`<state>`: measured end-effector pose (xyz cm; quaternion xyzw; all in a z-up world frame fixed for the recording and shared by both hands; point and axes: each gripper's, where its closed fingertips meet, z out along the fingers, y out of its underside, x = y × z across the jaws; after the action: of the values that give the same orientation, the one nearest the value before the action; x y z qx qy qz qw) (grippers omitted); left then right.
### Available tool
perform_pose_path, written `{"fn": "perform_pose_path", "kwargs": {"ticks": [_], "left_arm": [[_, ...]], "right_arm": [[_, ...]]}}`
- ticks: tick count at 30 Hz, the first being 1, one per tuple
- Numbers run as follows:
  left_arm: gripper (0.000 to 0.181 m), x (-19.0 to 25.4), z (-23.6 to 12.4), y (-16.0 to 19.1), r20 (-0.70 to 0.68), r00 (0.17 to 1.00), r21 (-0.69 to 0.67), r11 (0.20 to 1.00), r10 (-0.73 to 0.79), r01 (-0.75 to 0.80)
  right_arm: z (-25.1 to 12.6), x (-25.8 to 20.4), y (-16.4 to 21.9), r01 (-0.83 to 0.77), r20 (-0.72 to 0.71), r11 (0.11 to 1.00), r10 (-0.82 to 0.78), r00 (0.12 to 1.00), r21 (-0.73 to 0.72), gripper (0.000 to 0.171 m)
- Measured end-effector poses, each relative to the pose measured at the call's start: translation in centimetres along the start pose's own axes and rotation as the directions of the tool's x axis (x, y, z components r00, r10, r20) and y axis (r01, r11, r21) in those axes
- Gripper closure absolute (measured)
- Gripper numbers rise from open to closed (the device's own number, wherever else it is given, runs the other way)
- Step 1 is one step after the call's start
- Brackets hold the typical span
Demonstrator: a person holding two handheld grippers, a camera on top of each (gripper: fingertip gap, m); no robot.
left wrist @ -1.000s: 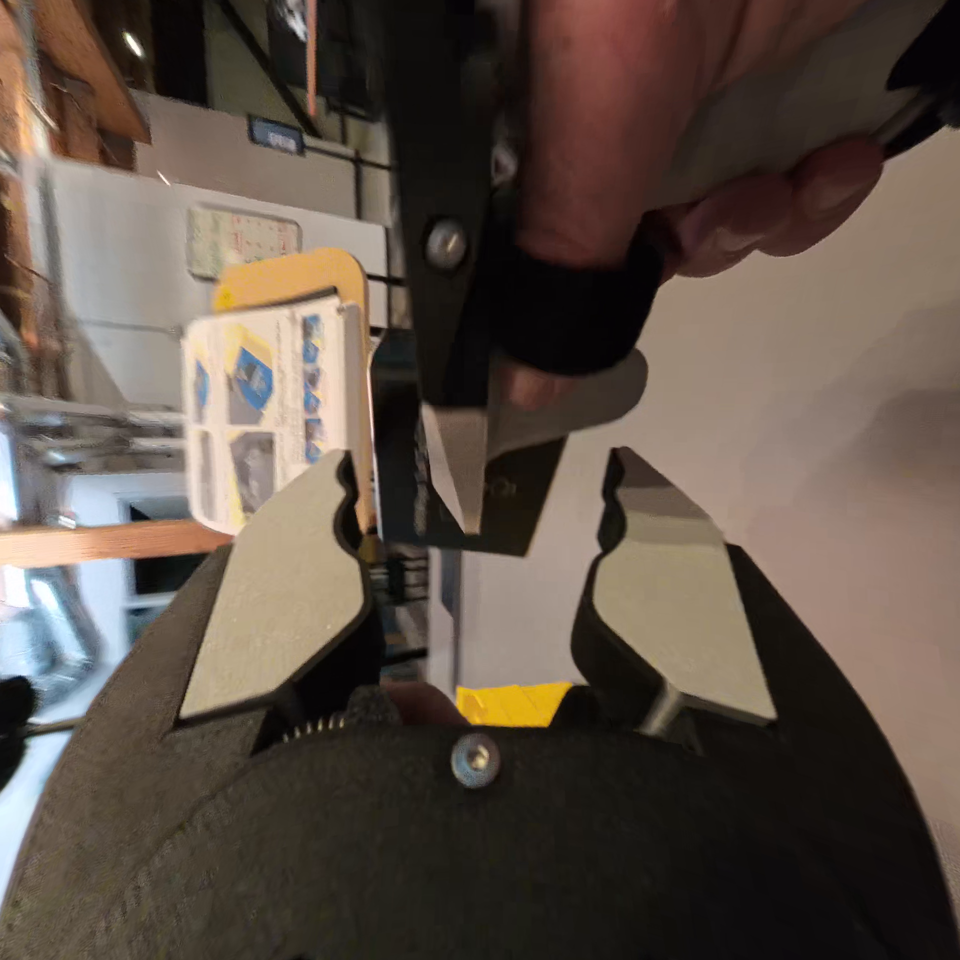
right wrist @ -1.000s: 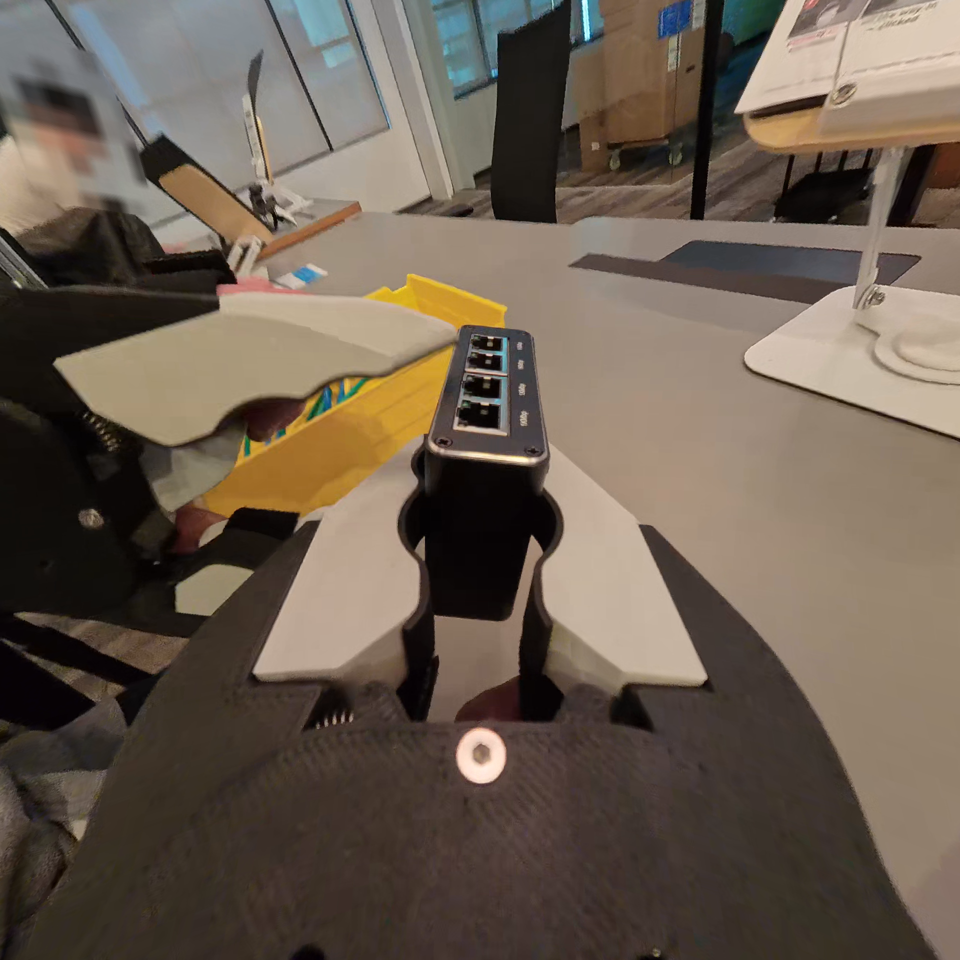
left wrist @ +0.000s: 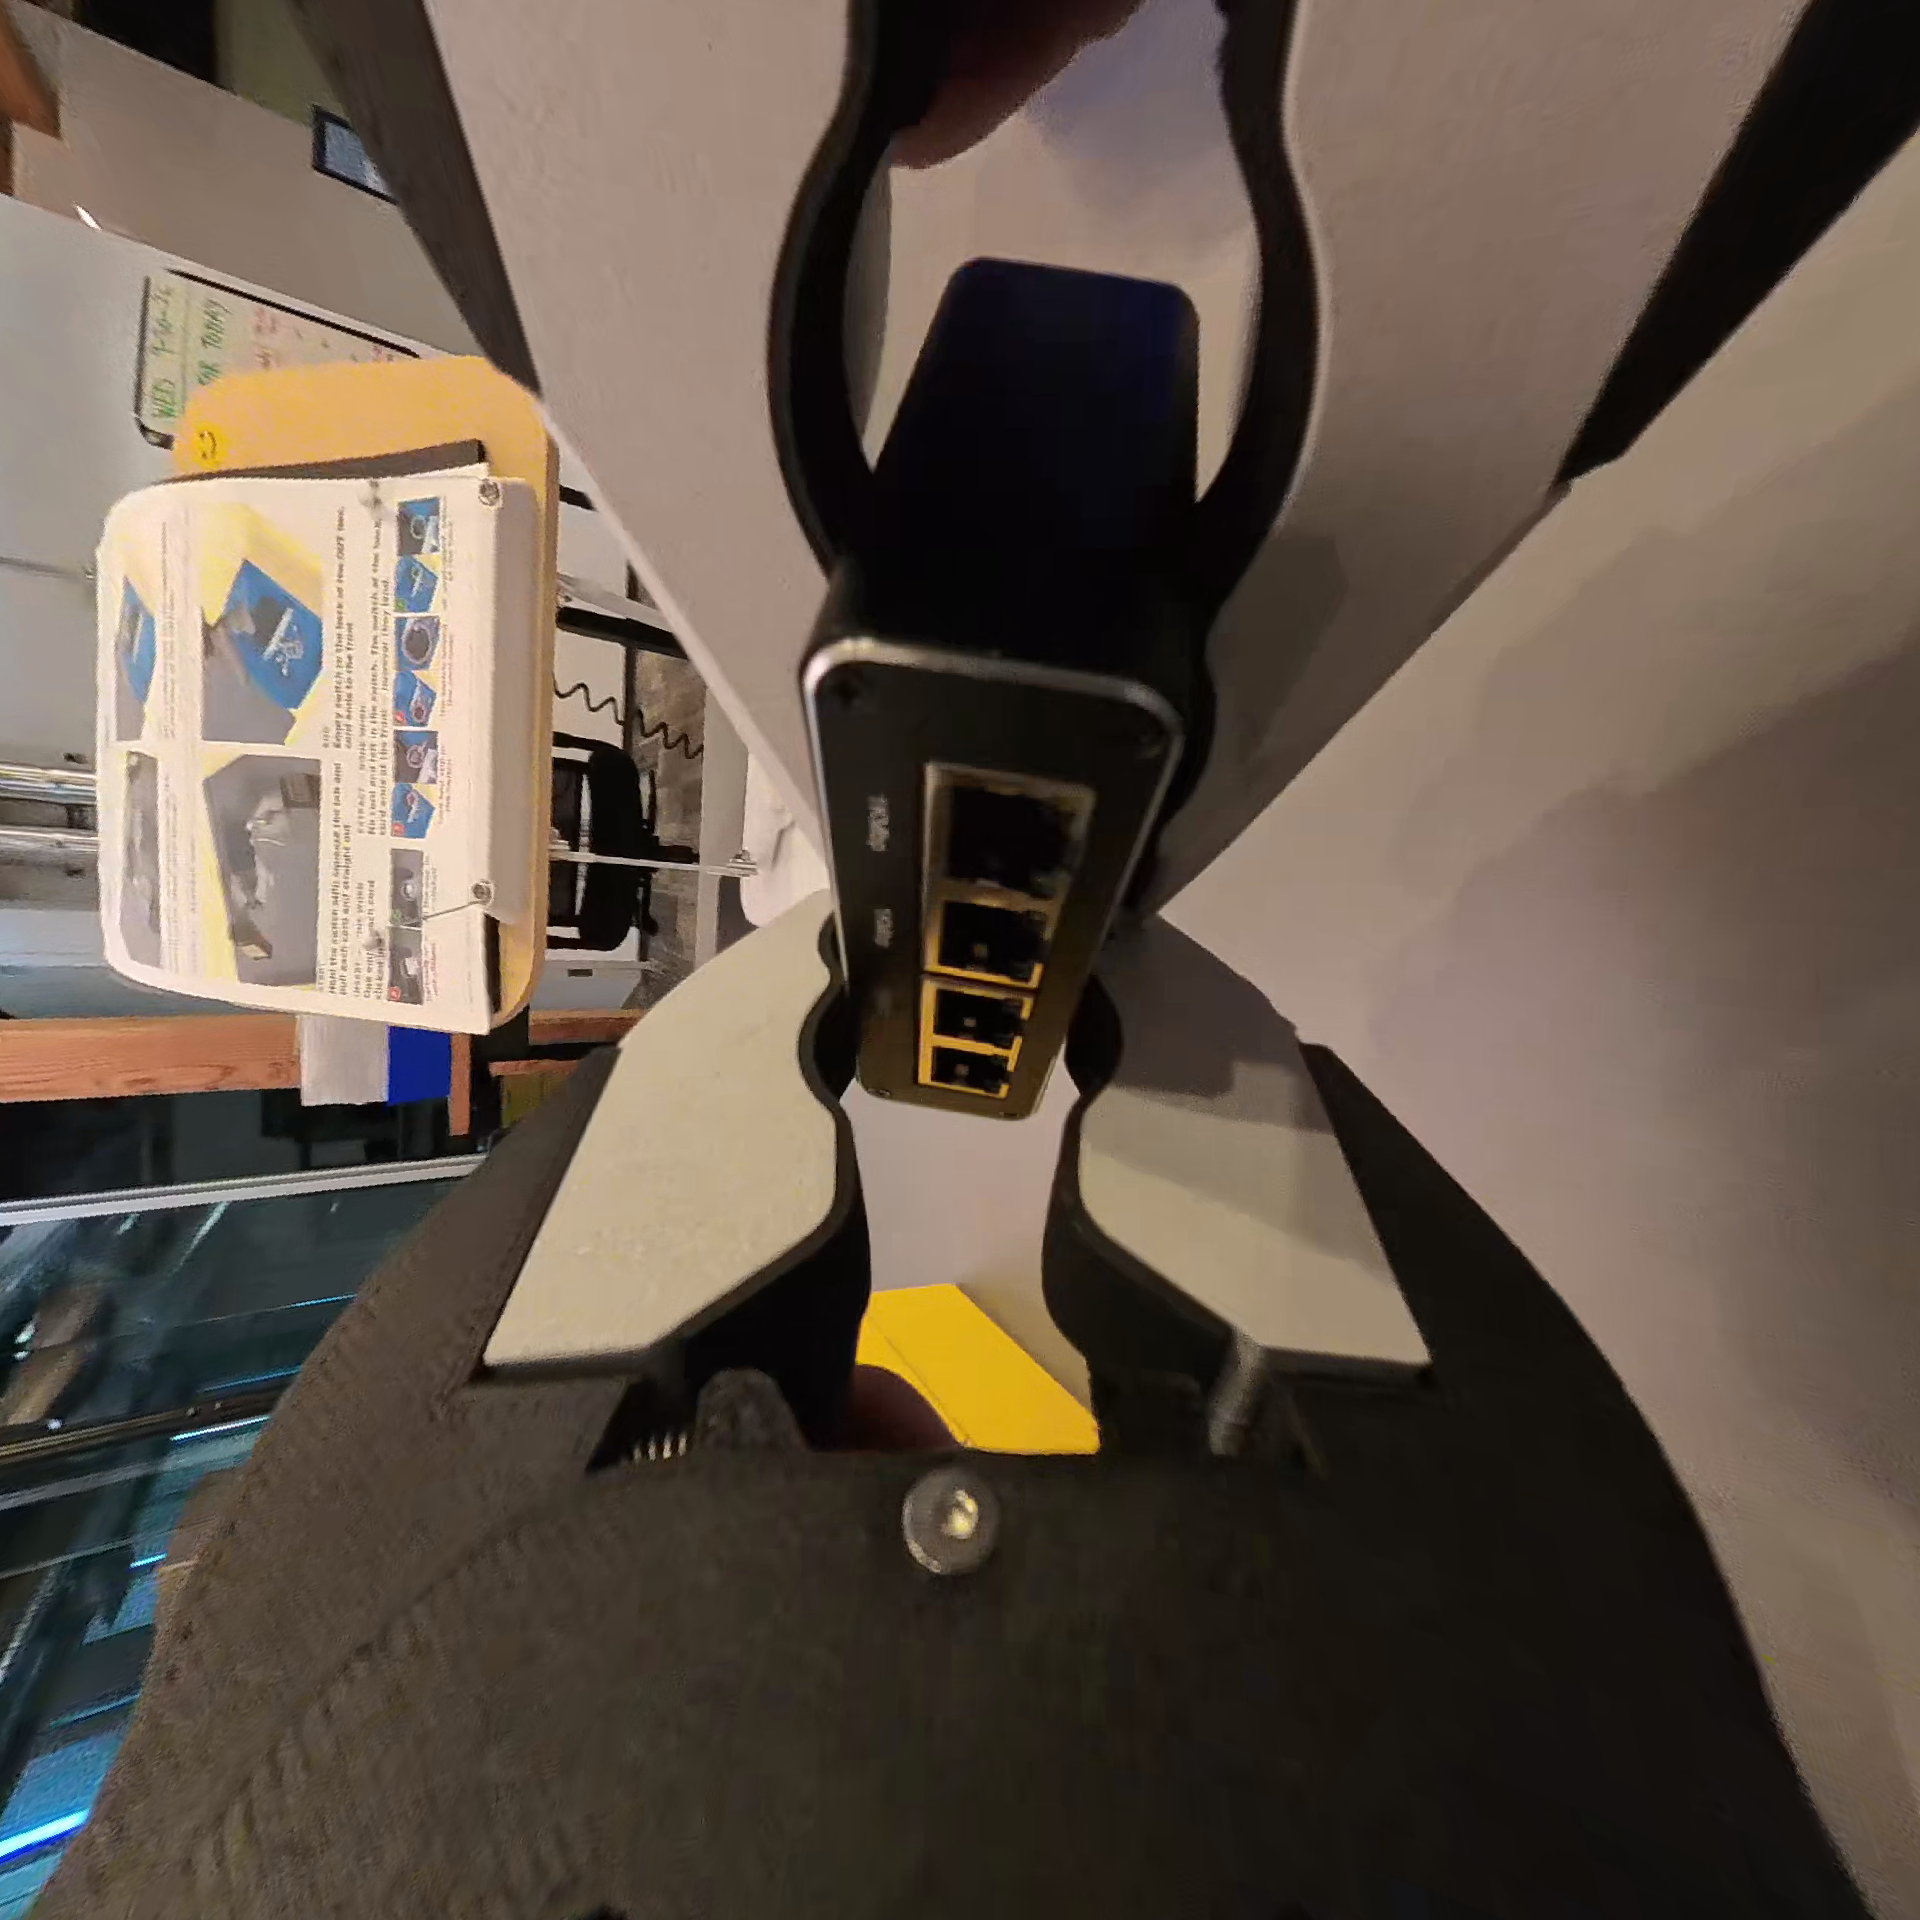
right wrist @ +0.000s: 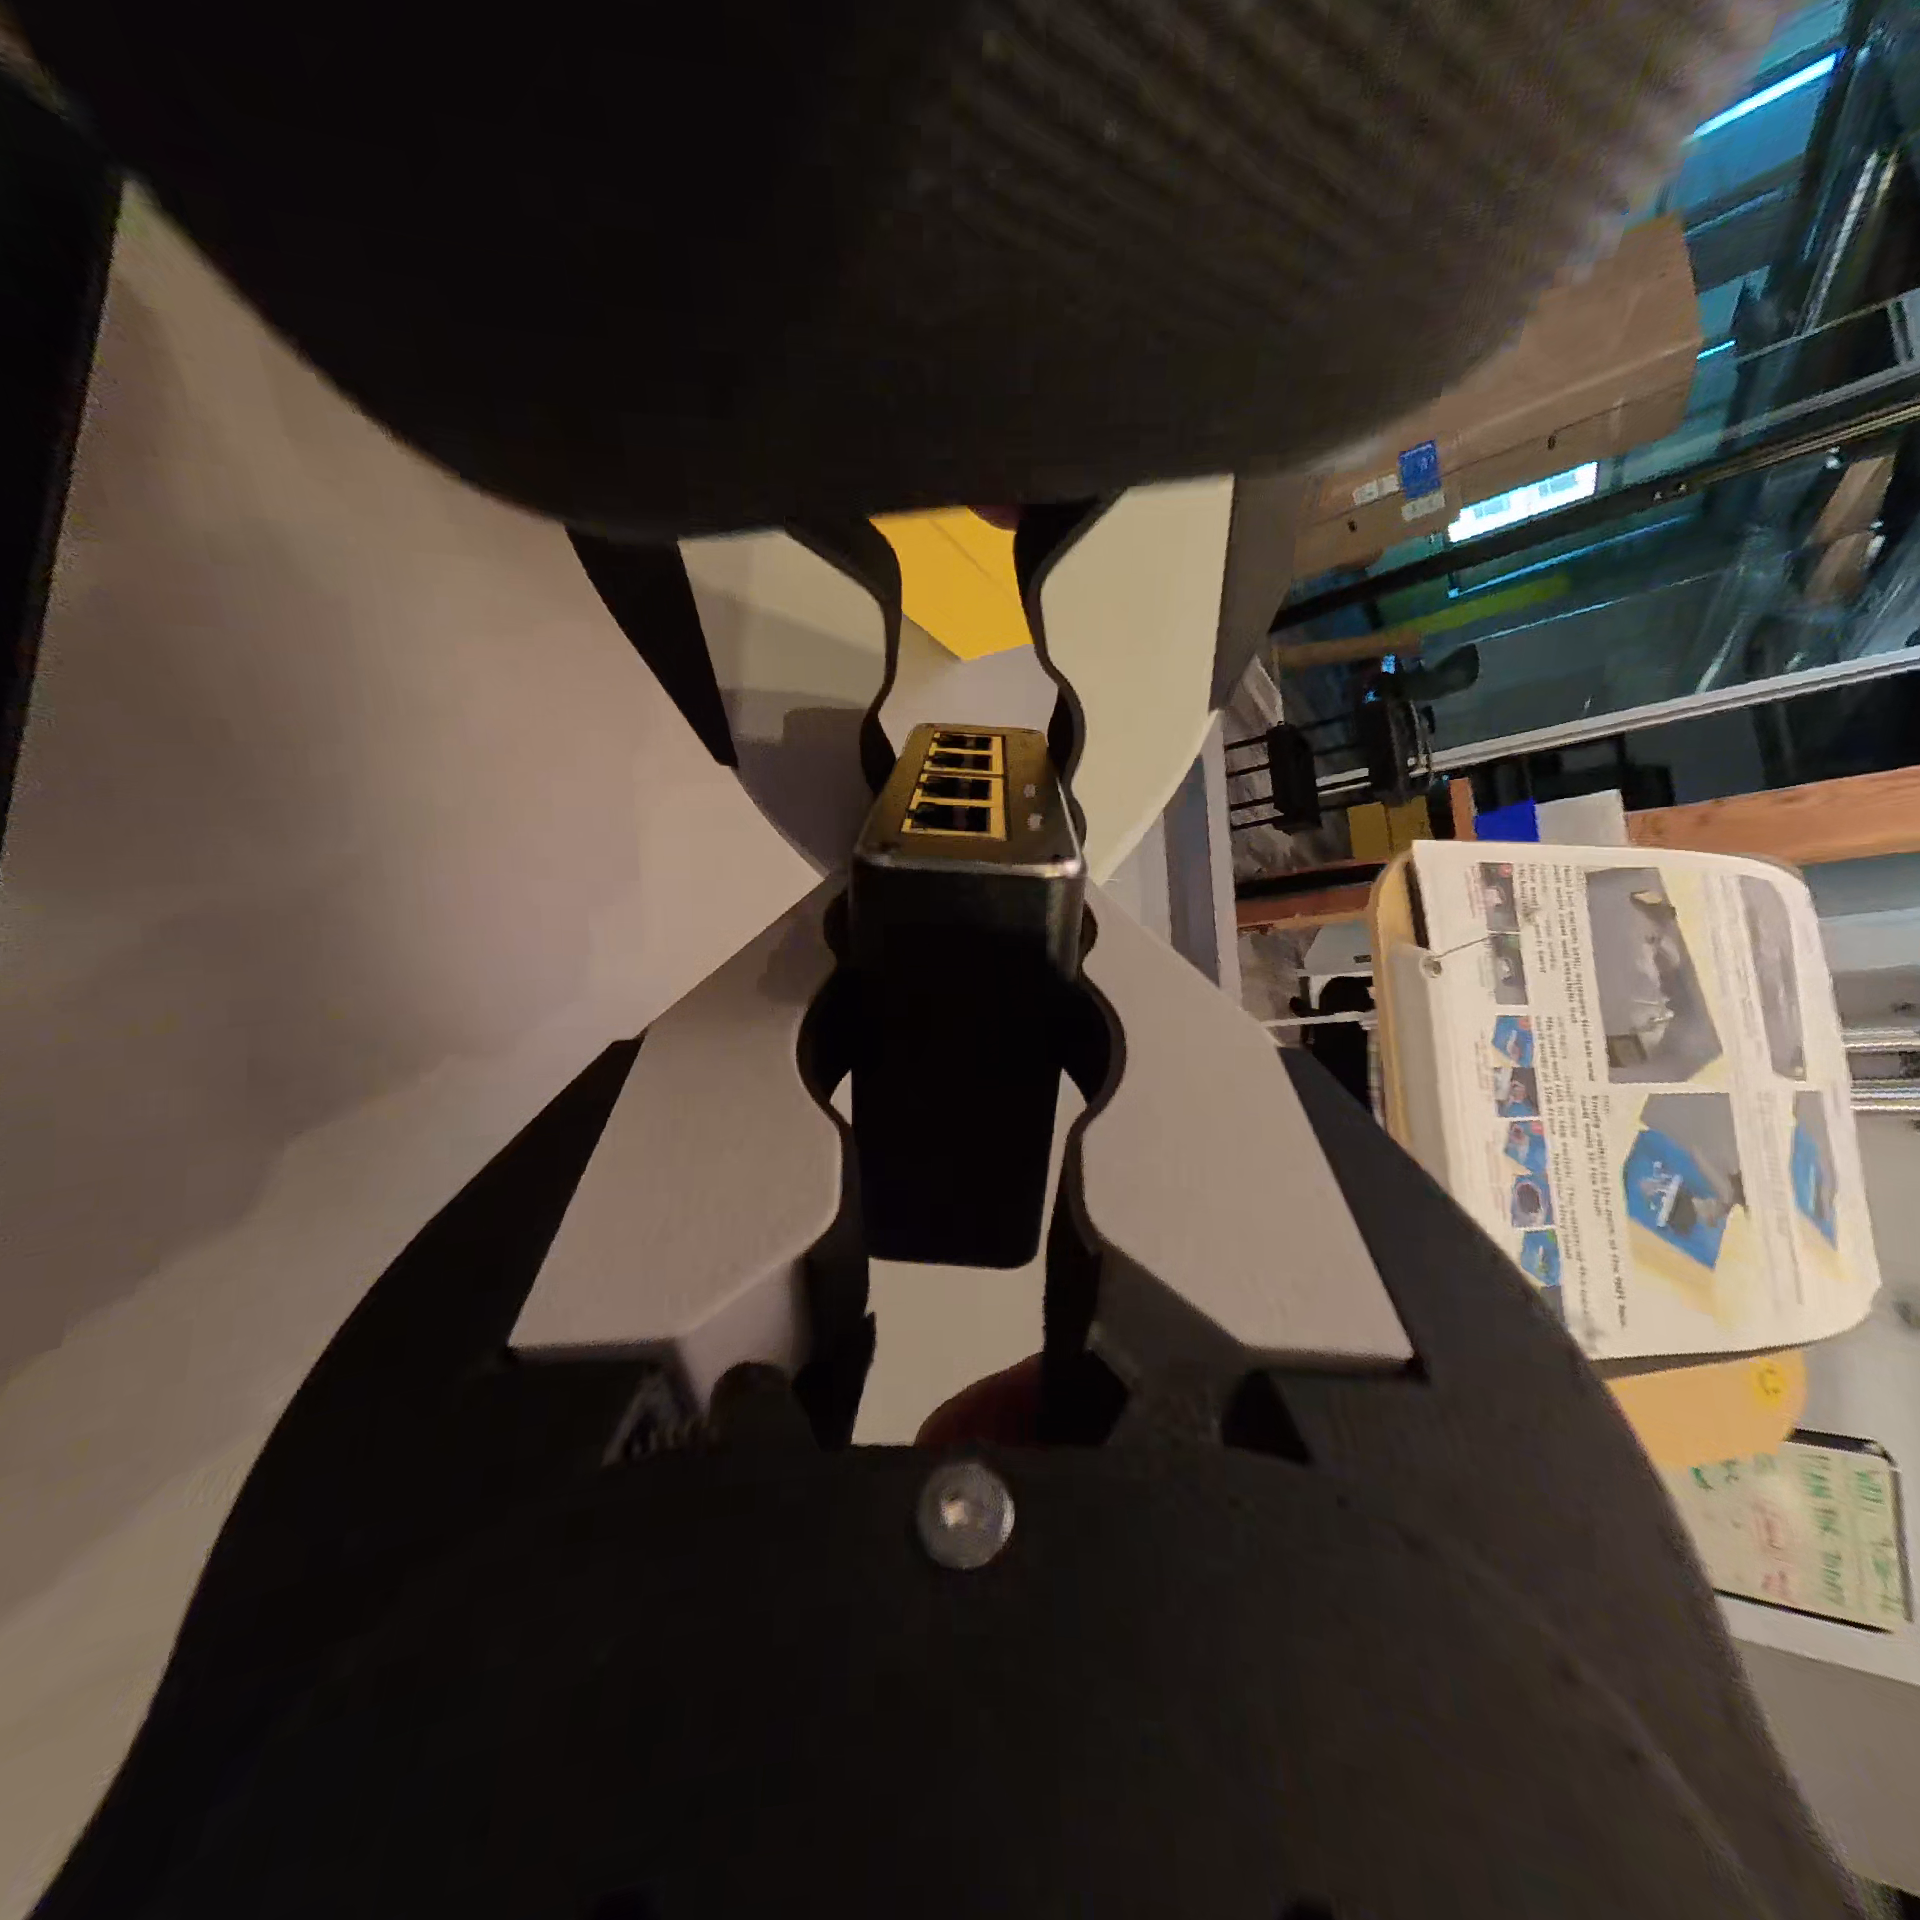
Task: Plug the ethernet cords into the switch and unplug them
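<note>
The black switch [left wrist: 997,883] is held in the air over the grey table [left wrist: 1610,987]. Its port face, with several empty ports, is turned toward my left camera. My left gripper [left wrist: 956,1008] is shut on the switch's near end, fingertips on both sides. My right gripper [right wrist: 966,925] is shut on the switch [right wrist: 966,1060] around its body from the opposite side. The two grippers face each other and their fingers cross. In the right wrist view the left gripper [right wrist: 966,717] clamps the far end. No ethernet cord is in view.
A yellow bin [left wrist: 977,1361] lies on the table behind the left fingers; it also shows in the right wrist view [right wrist: 956,582]. A printed instruction sheet on a stand [left wrist: 312,748] is off to the side [right wrist: 1621,1091]. Shelves and boxes are beyond the table. Left and right tips are no more than a few centimetres apart.
Both views have rolled sideways. My left gripper, open beside the right one before, now faces the ports and has shut on the switch's end. My right gripper still holds the switch.
</note>
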<state>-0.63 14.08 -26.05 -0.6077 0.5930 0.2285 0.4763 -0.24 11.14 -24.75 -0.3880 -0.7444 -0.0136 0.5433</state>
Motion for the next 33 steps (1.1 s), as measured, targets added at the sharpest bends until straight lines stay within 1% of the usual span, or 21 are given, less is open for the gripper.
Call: {"fn": "perform_pose_path", "kwargs": {"ticks": [2, 3, 7, 10, 12, 14, 17, 22, 23, 25, 27, 29, 31, 33], "left_arm": [[0.146, -0.5, -0.1, 0.0, 0.038, 0.999, 0.013, 1.0, 0.015, -0.016], [0.146, -0.4, -0.1, -0.1, 0.034, 0.999, 0.019, 1.0, 0.007, -0.008], [0.146, -1.1, -0.2, -0.3, 0.066, 0.998, 0.039, 0.999, -0.014, 0.011], [0.146, -1.4, -0.4, -0.3, 0.087, 0.996, 0.049, 0.999, -0.01, 0.006], [0.146, -1.3, -0.3, -0.6, 0.083, 0.996, 0.058, 0.998, -0.018, 0.013], [0.146, -1.0, -0.4, -0.8, 0.079, 0.997, 0.05, 0.999, 0.003, -0.007], [0.146, -0.8, -0.2, -0.7, 0.089, 0.995, 0.027, 0.998, 0.049, -0.051], [0.145, -0.7, 0.0, -0.7, 0.082, 0.996, 0.027, 0.999, 0.035, -0.037], [0.142, -0.9, -0.1, -0.6, 0.085, 0.996, 0.03, 0.999, 0.031, -0.034], [0.124, -1.7, -0.6, -0.4, 0.091, 0.996, 0.037, 0.999, 0.011, -0.014], [0.113, -2.3, -1.2, 0.5, 0.059, 0.998, 0.011, 1.0, -0.028, 0.028], [0.11, -3.4, -1.9, 1.7, 0.052, 0.995, -0.005, 0.997, -0.082, 0.082], [0.109, -5.3, -2.9, 3.9, 0.098, 0.992, -0.056, 0.995, -0.075, 0.081], [0.109, -6.6, -3.9, 7.0, 0.093, 0.991, -0.136, 0.984, -0.101, 0.113]], "right_arm": [[-0.1, 0.3, -0.1, 0.026, -0.031, 1.0, -0.026, 0.999, 0.004, 0.139], [-0.1, 0.4, -0.2, 0.03, -0.036, 0.999, -0.03, 0.999, 0.009, 0.139], [-0.4, 1.3, -0.2, 0.013, -0.076, 0.999, -0.01, 0.997, 0.03, 0.138], [-0.4, 1.8, 0.3, 0.024, -0.106, 1.0, -0.024, 0.994, 0.004, 0.127], [-0.2, 1.6, 0.7, 0.046, -0.103, 0.998, -0.049, 0.993, -0.03, 0.124], [0.1, 1.3, 1.1, 0.077, -0.101, 0.995, -0.083, 0.991, -0.059, 0.125], [0.3, 0.7, 1.6, 0.094, -0.074, 0.991, -0.101, 0.992, -0.092, 0.137], [0.5, 0.6, 1.9, 0.069, -0.067, 0.993, -0.075, 0.995, -0.093, 0.137], [0.5, 0.7, 1.8, 0.053, -0.068, 0.995, -0.058, 0.996, -0.084, 0.138], [0.4, 0.8, 1.6, 0.029, -0.07, 0.997, -0.034, 0.997, -0.067, 0.138], [0.4, 1.3, 2.3, 0.039, -0.094, 0.994, -0.049, 0.994, -0.107, 0.138], [0.3, 1.5, 2.8, 0.019, -0.1, 0.994, -0.03, 0.995, -0.107, 0.138], [0.3, 1.8, 3.4, 0.003, -0.106, 0.993, -0.016, 0.994, -0.117, 0.138], [0.3, 1.9, 3.6, 0.0, -0.112, 0.993, -0.014, 0.994, -0.12, 0.138]]}}
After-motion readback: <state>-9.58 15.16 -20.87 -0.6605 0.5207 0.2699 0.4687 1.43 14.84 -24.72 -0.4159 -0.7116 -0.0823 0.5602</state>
